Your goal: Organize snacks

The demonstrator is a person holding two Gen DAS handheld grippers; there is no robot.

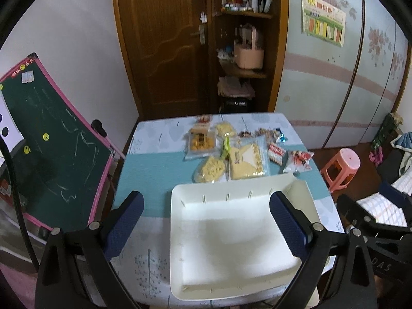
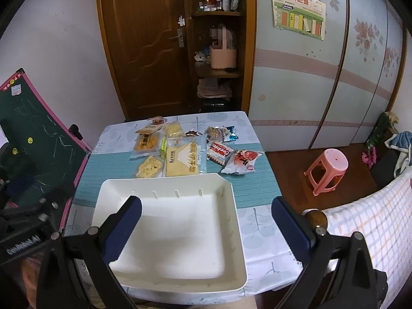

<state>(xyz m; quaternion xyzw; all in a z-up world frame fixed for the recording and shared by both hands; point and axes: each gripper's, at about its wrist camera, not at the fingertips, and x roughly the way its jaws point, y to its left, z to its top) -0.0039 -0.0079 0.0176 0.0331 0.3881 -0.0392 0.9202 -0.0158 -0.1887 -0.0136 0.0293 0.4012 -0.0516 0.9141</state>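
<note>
A white empty tray [image 1: 219, 193] [image 2: 164, 182] lies on the near half of the table. Beyond it lie several snack packets: a large yellow cake packet [image 1: 247, 158] [image 2: 184, 157], a round yellow biscuit bag [image 1: 211, 168] [image 2: 149, 166], an orange snack pack [image 1: 200, 143] [image 2: 146, 143], a red-white cookie pack [image 1: 276, 153] [image 2: 219, 152] and a red-white bun packet [image 1: 298, 159] [image 2: 242, 162]. My left gripper [image 1: 206, 202] hovers open over the tray's left part with nothing between its blue pads. My right gripper [image 2: 206, 207] hangs open above the tray's right side, also empty.
The table [image 1: 144, 170] carries a blue patterned cloth. A green chalkboard with pink frame [image 1: 54, 139] leans at the left. A pink stool [image 2: 328, 167] stands on the floor at the right. A checked cloth [image 2: 373, 219] lies near right. Door and shelves are behind.
</note>
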